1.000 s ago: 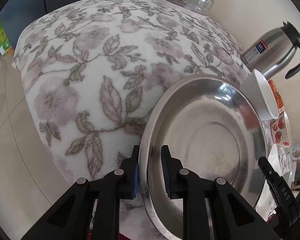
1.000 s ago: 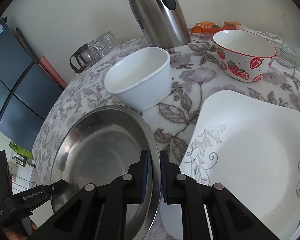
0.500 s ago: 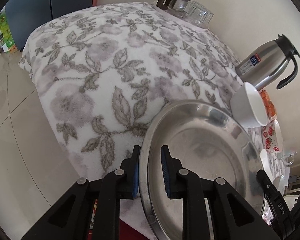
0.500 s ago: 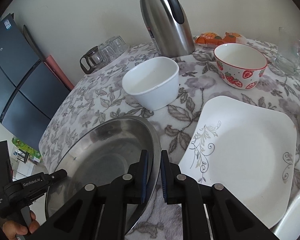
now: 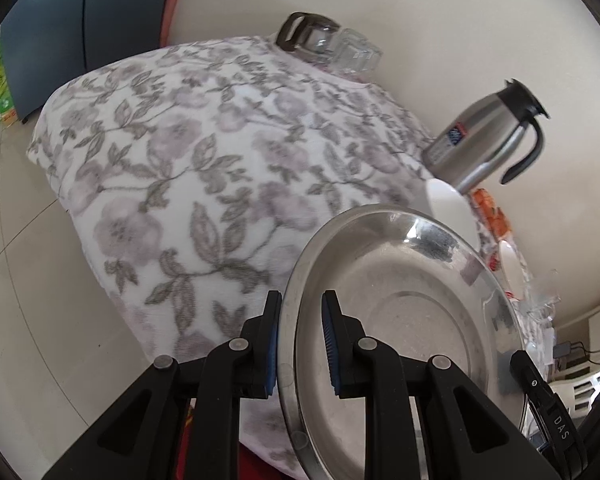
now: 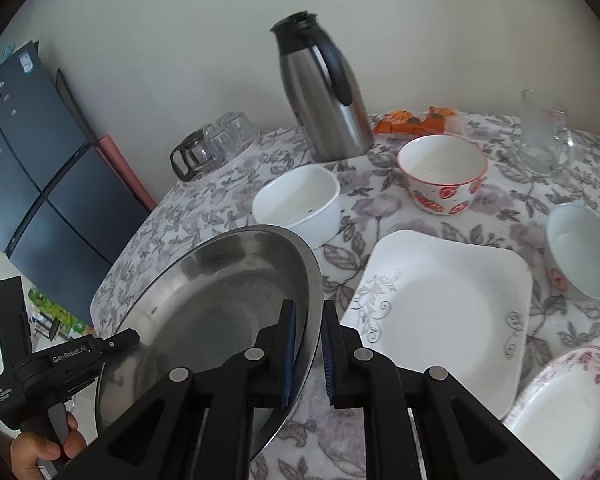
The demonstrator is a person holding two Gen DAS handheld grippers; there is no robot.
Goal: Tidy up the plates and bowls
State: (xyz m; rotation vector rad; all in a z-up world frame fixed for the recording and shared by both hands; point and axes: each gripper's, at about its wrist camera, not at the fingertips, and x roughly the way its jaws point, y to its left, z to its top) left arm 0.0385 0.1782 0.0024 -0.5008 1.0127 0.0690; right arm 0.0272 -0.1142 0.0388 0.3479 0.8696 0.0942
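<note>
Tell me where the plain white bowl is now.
In the right wrist view the white bowl sits left of centre, in front of the steel jug, just behind the steel plate.

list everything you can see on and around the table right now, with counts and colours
steel plate: 1, silver, held tilted off the table's near-left edge
square plate: 1, white, table centre
floral plate: 1, white with pink rim, near right
plain bowl: 1, white, behind steel plate
strawberry bowl: 1, white and red, before the packet
right-edge bowl: 1, white, far right
thermos jug: 1, steel and black, back
snack packet: 1, orange, back
glass mug: 1, clear, back right
upturned glasses: cluster, clear, back left
tablecloth: 1, white, grey floral
fridge: 1, dark blue, left
left claw: black, astride plate rim
right claw: black, astride the opposite rim
</note>
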